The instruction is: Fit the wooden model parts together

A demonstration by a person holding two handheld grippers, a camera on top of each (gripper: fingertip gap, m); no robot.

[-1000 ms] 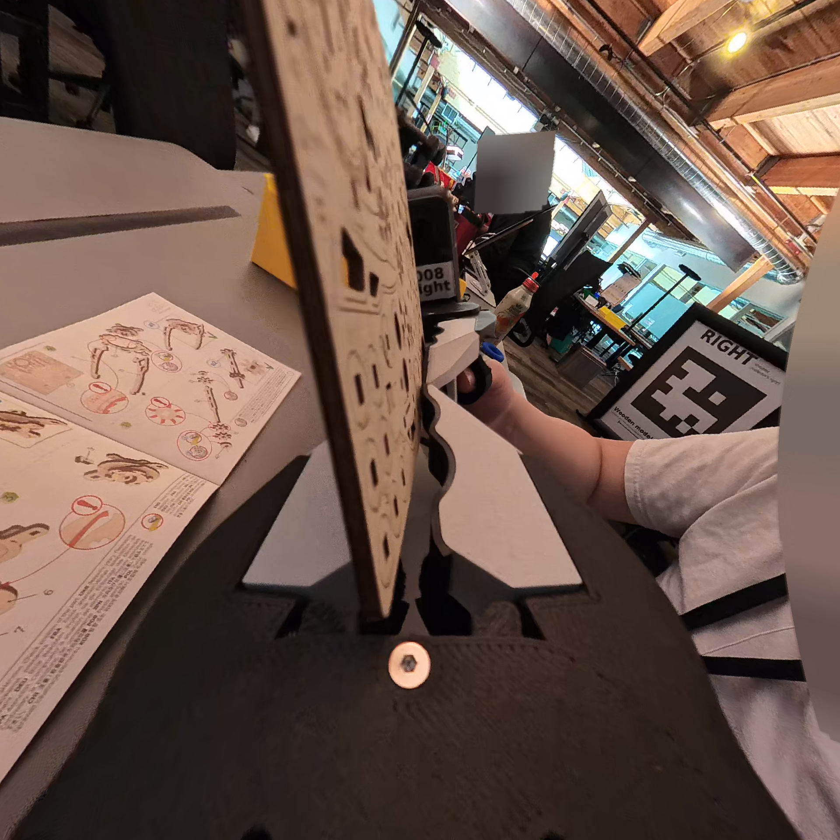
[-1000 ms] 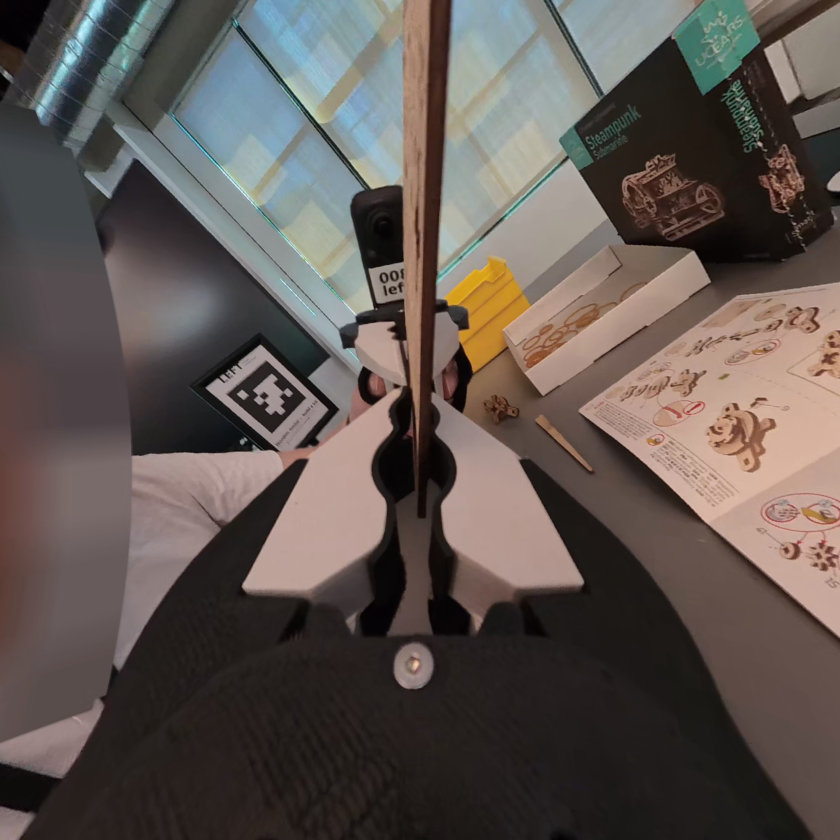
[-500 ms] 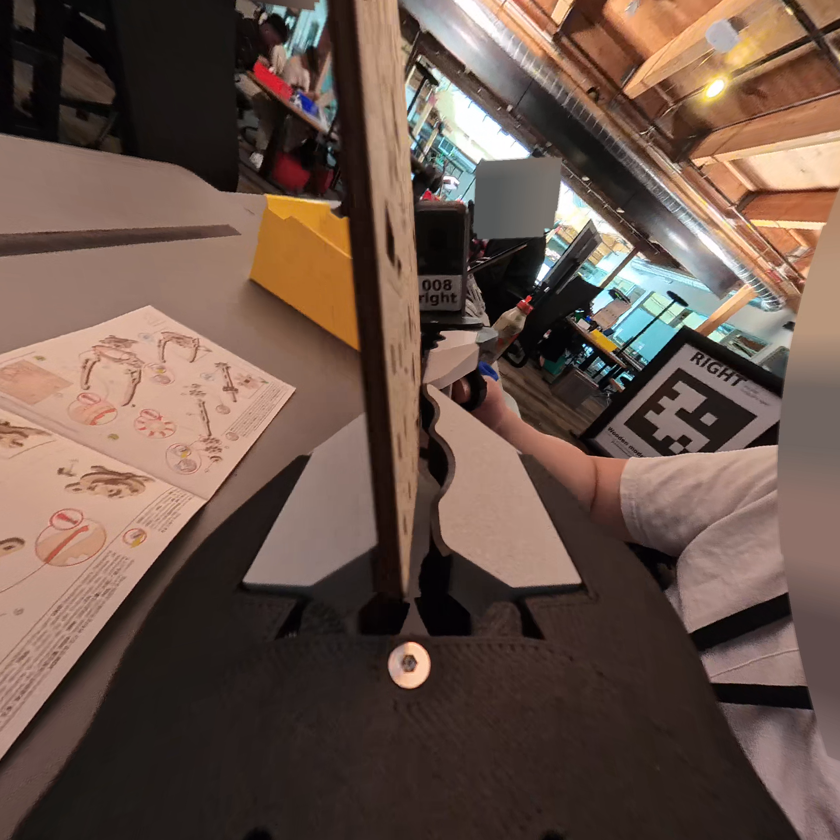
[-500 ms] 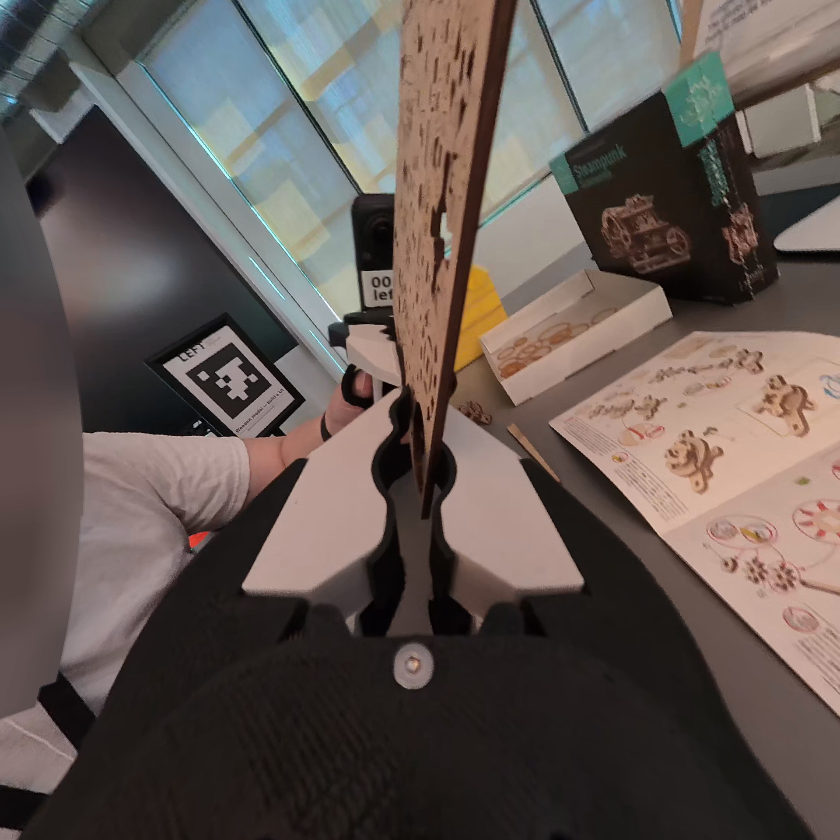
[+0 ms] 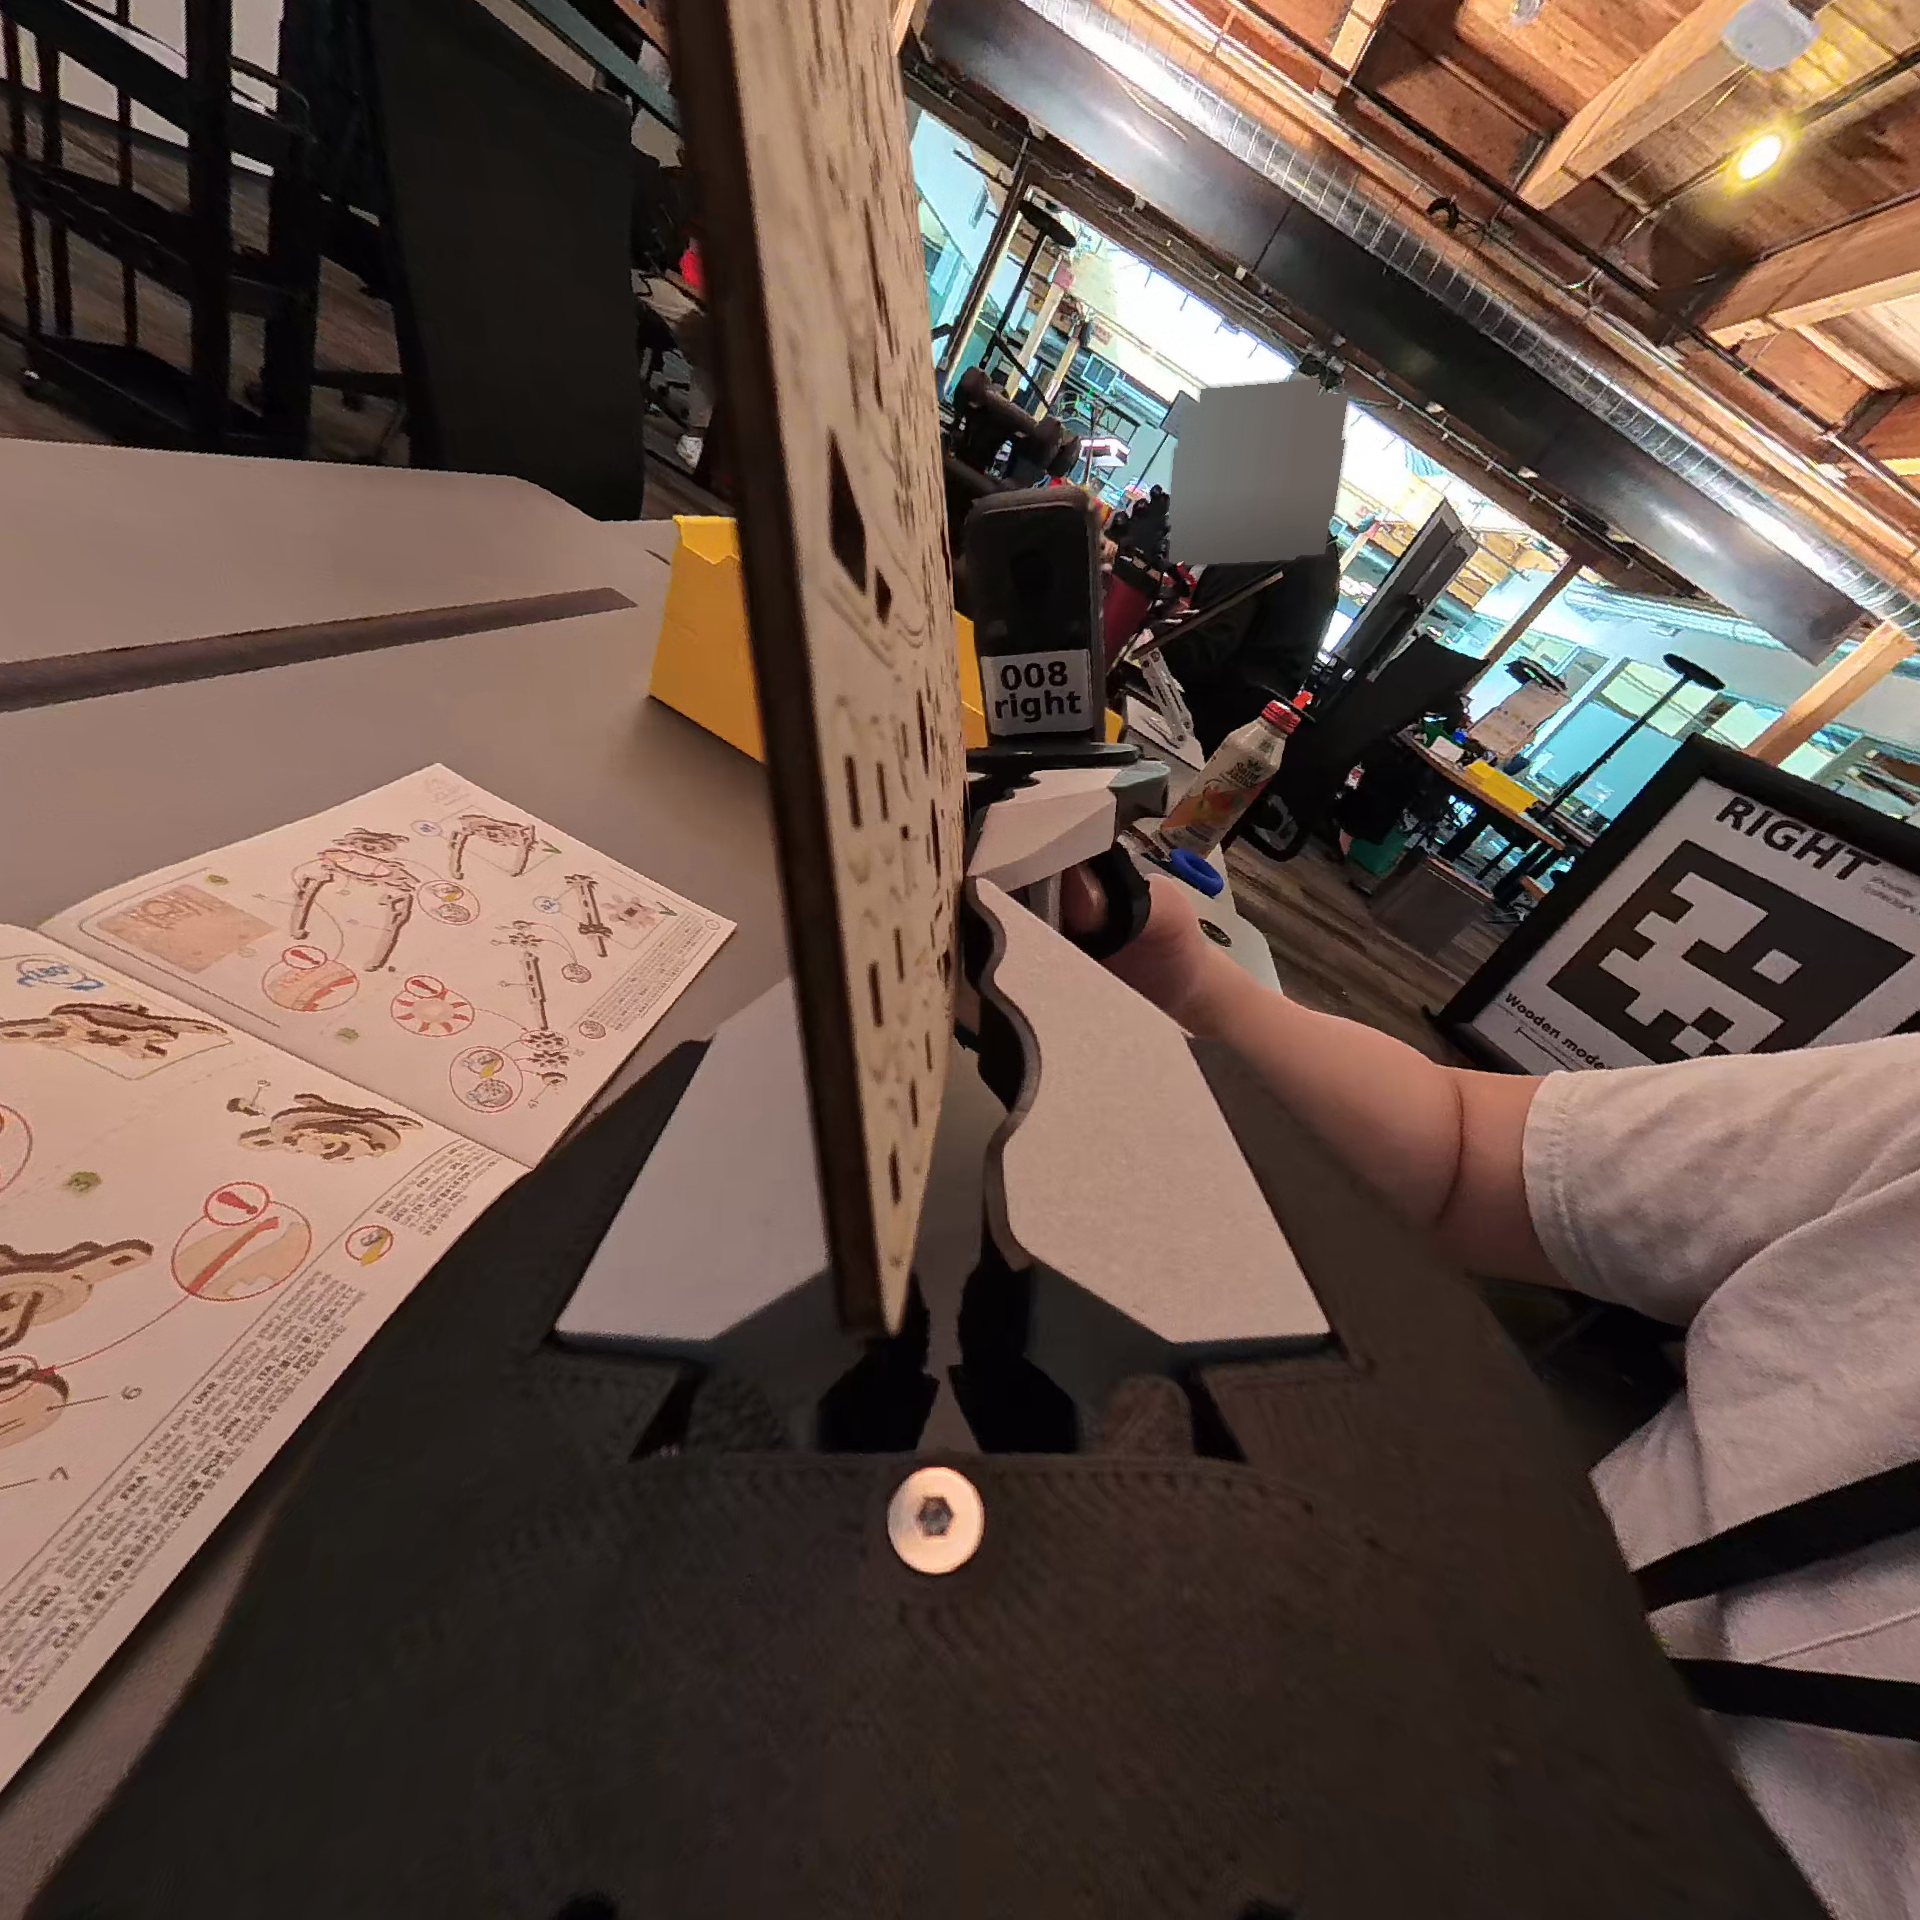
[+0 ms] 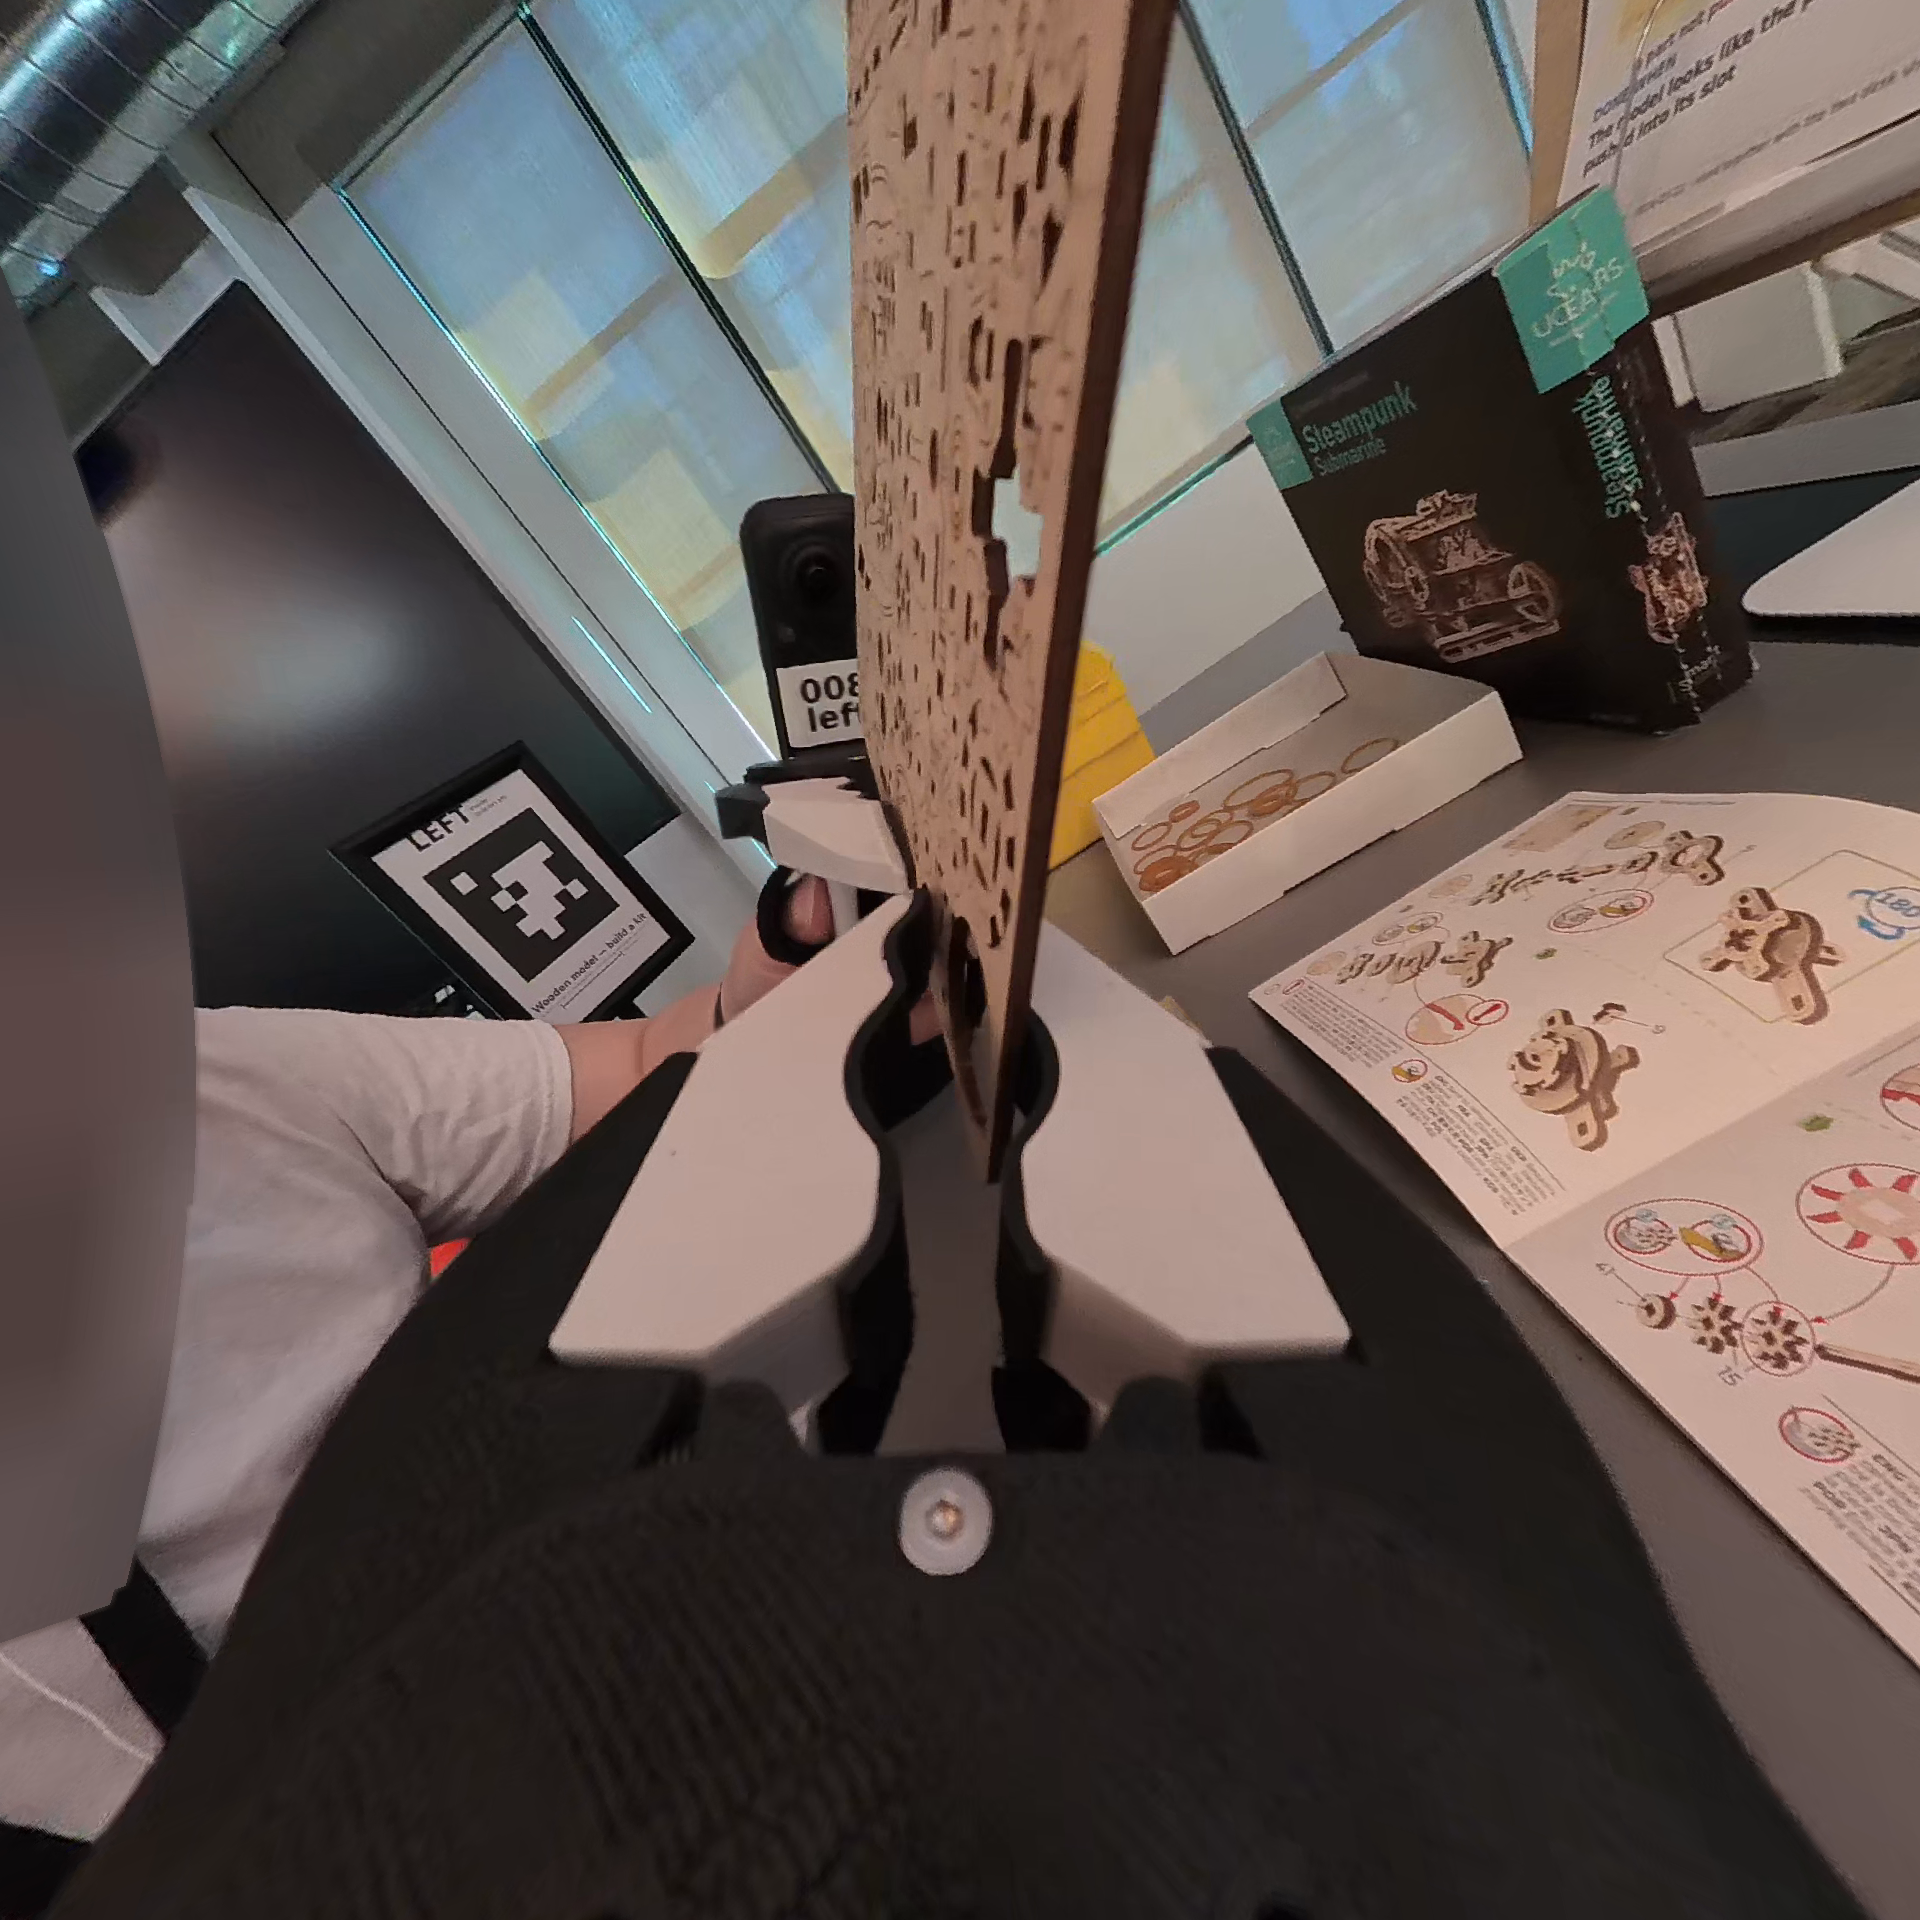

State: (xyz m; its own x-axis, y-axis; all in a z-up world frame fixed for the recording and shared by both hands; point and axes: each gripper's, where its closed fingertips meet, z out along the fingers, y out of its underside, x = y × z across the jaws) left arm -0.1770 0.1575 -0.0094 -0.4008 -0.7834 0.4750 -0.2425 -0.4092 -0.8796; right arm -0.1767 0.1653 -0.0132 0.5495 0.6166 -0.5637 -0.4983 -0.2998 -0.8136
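In the left wrist view, you are working over a smooth grey worktop (image 5: pixel 312 707) in a loft-like room with timber ceiling beams (image 5: pixel 1662 94). A printed instruction sheet (image 5: pixel 260 1091) is lying flat on the worktop, with a yellow plastic bin (image 5: pixel 707 644) behind it. Your left gripper (image 5: pixel 940 1122) is pinching the thin laser-cut plywood parts sheet (image 5: pixel 862 623) upright between its white fingers; half a second ago you were seeing the sheet nearly edge-on, and now its perforated face is turning toward the camera.

In the right wrist view, tall windows (image 6: pixel 644 312) are backing the worktop (image 6: pixel 1621 790), where a dark cardboard kit box (image 6: pixel 1507 520) is standing behind an open white tray of wooden rings (image 6: pixel 1309 790). Your right gripper (image 6: pixel 956 1049) is clamping the same sheet's opposite edge (image 6: pixel 977 520), which is leaning slightly more than before.
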